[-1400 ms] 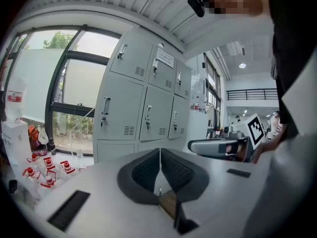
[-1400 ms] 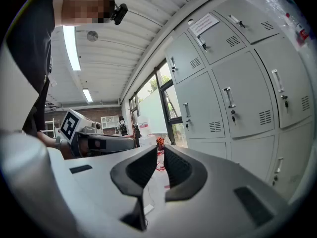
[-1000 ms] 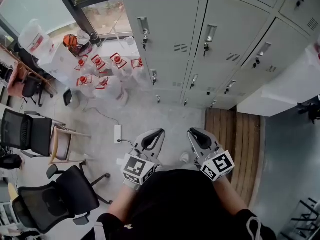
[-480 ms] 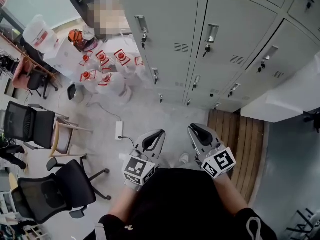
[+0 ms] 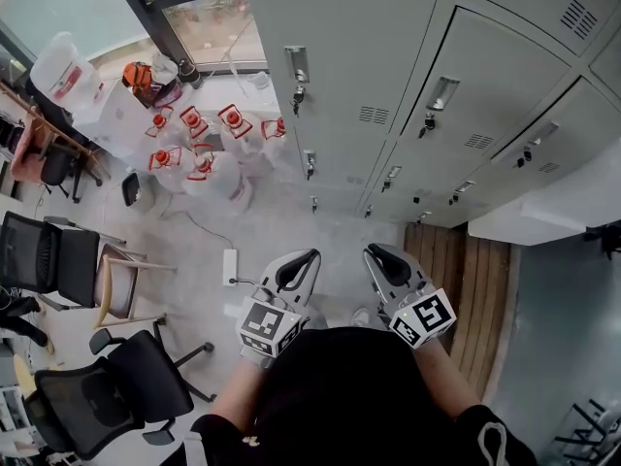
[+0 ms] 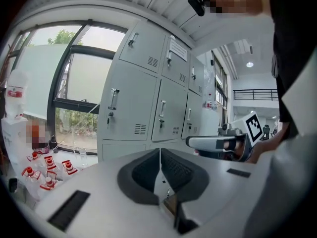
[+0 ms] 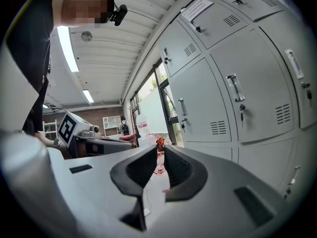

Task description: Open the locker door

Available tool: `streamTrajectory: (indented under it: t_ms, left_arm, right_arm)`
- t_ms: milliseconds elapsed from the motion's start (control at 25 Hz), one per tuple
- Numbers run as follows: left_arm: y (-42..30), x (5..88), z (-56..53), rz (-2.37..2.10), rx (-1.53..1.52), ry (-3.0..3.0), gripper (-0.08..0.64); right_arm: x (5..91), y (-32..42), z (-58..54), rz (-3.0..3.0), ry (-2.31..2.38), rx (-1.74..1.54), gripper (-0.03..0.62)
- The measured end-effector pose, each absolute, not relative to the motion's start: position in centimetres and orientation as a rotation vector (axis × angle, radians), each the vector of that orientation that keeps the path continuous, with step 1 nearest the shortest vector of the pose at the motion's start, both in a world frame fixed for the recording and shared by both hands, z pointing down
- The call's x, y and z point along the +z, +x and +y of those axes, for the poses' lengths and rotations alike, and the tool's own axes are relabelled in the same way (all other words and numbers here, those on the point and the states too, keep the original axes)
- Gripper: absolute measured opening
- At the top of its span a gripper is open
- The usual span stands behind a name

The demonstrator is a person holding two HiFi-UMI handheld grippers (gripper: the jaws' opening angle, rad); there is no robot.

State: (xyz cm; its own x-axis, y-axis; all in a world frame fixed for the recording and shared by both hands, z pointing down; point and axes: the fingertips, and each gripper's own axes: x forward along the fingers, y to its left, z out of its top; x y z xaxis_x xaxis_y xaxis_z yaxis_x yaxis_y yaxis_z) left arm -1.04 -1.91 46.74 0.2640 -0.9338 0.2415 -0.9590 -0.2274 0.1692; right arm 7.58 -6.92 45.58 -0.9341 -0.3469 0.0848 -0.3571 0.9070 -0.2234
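Head view: left gripper and right gripper hang low centre, well short of the locker door at upper middle. Left gripper view: jaws pressed together, empty. Right gripper view: jaws likewise closed, empty. I'd spread them before reaching a door handle.

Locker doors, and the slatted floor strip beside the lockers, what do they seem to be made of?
Locker doors: probably painted sheet metal, matte pale grey, with punched vent slots and shiny metal handles. Floor strip: looks like brown wooden planks, with parallel seams and grain-like streaks.
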Motion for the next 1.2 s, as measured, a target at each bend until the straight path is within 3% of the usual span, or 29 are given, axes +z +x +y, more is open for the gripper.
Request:
streamTrajectory:
  t_ms: [640,1200]
  left_arm:
    - [-20.6,44.4,-4.2,-1.793,0.066,2.284,0.026]
    - [-23.7,43.6,-6.9,-1.967,0.054,2.108,0.026]
  right_arm:
    - [42.3,-10.5,-12.3,-3.028,0.656,0.215,0.058]
    - [38.1,-14.0,-22.5,-3.02,0.748,0.093,0.08]
